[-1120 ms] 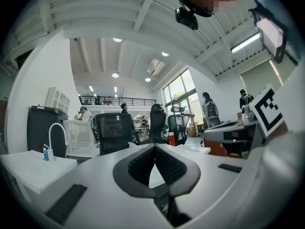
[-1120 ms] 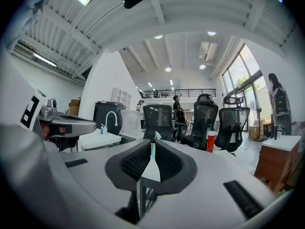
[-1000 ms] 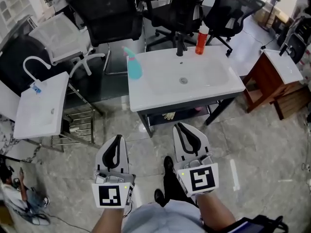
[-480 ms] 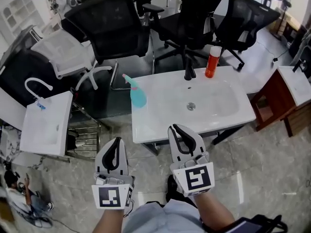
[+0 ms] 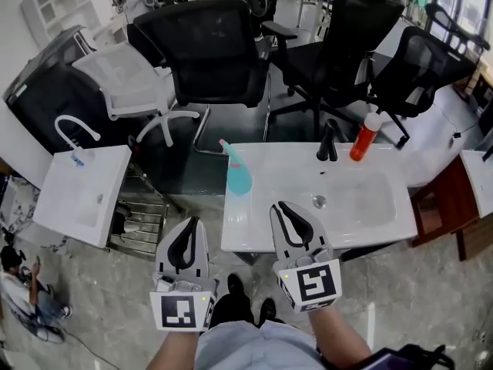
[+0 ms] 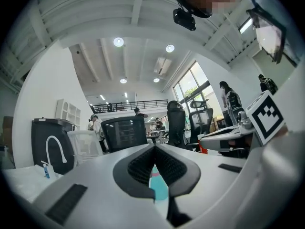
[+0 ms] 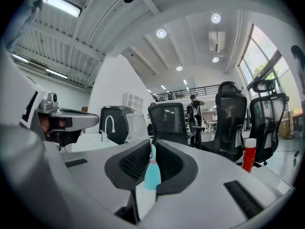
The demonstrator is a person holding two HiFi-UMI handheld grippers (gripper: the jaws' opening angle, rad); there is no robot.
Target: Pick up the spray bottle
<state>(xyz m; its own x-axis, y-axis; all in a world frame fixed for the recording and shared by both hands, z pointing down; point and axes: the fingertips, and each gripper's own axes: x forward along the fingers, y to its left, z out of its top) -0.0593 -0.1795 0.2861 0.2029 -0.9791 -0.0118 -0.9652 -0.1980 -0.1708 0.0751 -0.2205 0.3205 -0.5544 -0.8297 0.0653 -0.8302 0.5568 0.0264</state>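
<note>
teal spray bottle stands upright at the far left corner of the white basin top, untouched, both claws near of it and apart from it. left gripper, just left of the basin, jaws together, empty; right gripper at the basin's near edge, jaws opening, a narrow gap, nothing between them.

Pale grey shirt; black shoes

From where I stand I count three black mesh office chairs, one white mesh chair, two white rectangular washbasins, one black tap, one white curved tap, one teal plastic spray bottle and one orange bottle with a white cap.
</note>
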